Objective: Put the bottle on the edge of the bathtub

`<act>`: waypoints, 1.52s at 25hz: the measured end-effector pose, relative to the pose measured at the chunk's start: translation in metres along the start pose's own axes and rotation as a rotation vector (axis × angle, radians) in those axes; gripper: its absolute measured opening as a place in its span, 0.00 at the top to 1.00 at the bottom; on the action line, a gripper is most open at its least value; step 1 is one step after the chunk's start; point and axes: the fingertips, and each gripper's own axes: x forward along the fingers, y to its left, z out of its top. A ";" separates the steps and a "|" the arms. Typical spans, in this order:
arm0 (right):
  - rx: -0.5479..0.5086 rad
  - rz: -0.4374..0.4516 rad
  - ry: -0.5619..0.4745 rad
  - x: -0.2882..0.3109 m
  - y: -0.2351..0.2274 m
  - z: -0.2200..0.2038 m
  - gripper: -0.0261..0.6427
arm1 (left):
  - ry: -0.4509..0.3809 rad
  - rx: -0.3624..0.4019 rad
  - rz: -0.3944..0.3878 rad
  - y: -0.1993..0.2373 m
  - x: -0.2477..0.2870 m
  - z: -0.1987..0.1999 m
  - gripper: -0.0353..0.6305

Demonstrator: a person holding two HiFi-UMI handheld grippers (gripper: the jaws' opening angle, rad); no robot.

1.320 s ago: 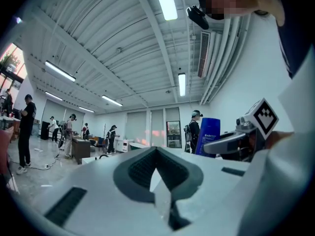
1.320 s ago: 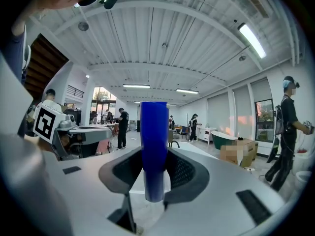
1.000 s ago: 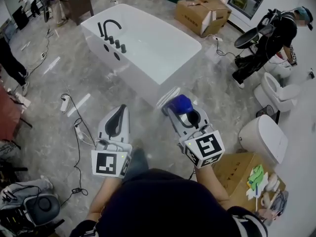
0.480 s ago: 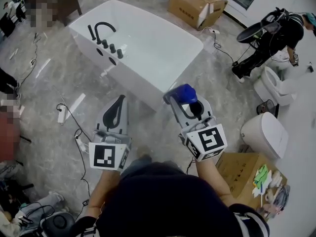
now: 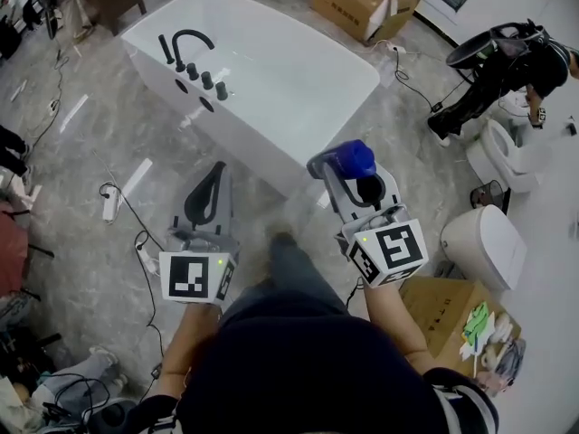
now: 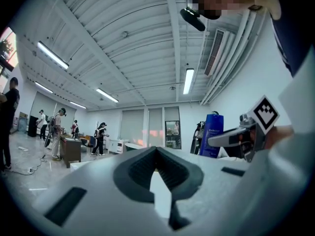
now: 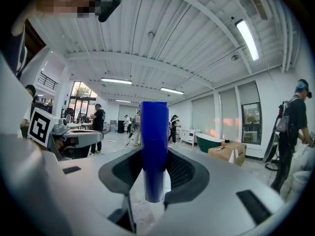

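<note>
Bottle [image 5: 348,158] has neared the bathtub [image 5: 271,80], clamped in right gripper [image 5: 346,175]

I find no legible text: print on the blue bottle [image 6: 212,134] and on the cardboard box [image 5: 362,3] at one o'clock is too small to read.

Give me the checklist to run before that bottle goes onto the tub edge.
1. Grip: right gripper shut on bottle: ok.
2. Upright: ok.
3. Over the bathtub edge: not ok, above the floor, short of it.
4. Nearest edge free: ok; faucet sits toward the far end.
5. Spare left gripper empty, aside: ok.
6. Edge dry: cannot tell.
</note>
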 end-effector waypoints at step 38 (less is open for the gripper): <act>-0.072 0.585 0.050 0.379 -0.111 0.006 0.72 | 0.083 -0.013 0.526 0.165 0.245 -0.035 0.94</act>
